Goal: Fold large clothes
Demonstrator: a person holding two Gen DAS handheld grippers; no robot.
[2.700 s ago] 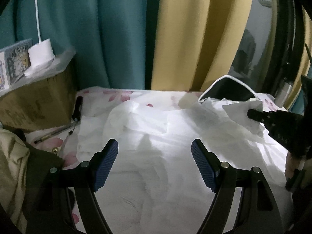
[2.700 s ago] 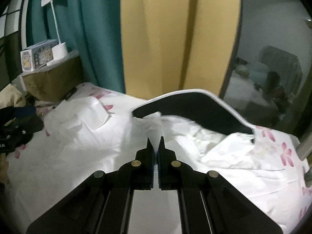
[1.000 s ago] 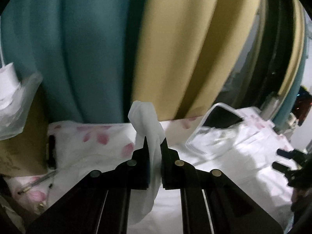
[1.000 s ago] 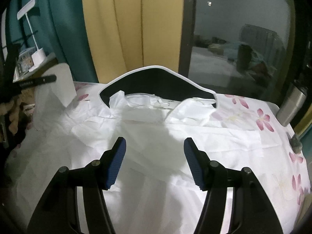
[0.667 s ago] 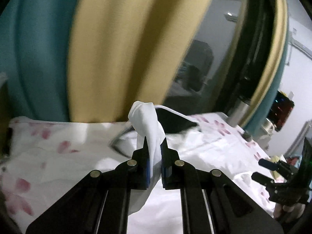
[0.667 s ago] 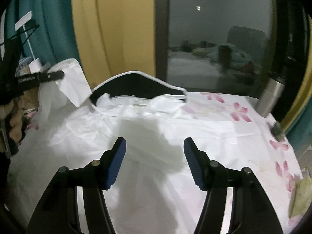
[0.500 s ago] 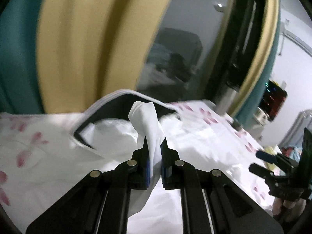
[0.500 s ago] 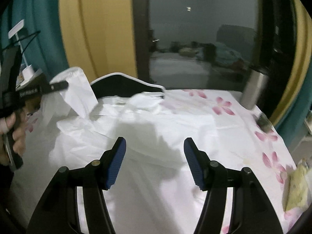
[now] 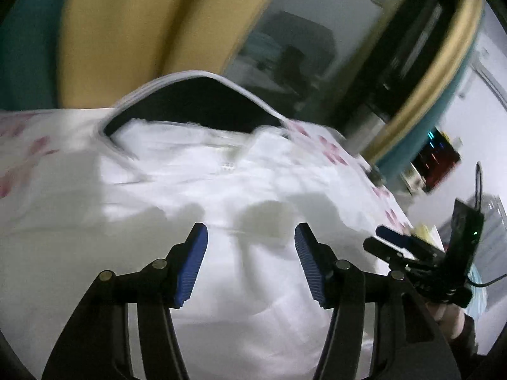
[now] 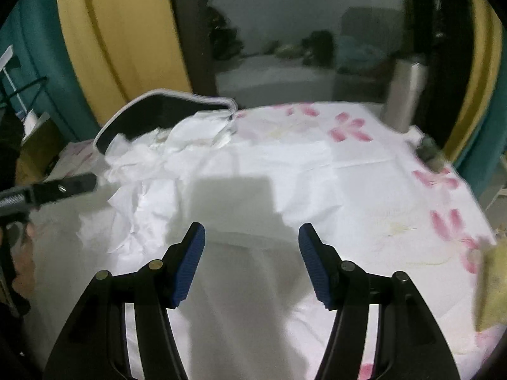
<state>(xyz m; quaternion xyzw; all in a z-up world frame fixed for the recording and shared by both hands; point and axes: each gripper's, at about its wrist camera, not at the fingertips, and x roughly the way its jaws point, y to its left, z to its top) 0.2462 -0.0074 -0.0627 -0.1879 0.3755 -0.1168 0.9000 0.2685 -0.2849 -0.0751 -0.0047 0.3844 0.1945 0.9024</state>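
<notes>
The left tongs [image 9: 250, 266] are opening with nothing between their pads, hanging above the white garment [image 9: 221, 196] spread on the flower-print bed sheet [image 10: 396, 196]. The right tongs [image 10: 252, 262] stand spread and empty over the same garment, whose crumpled part lies ahead to their left.

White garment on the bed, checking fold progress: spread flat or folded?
Partly folded: the white garment has a crumpled flap lying across its left side.

Left gripper [image 9: 250, 262] hovering low centre, jaws opening, nothing between them. White garment [image 9: 221, 190] lying across mid-frame. Right gripper [image 9: 396, 243] showing lower right.
</notes>
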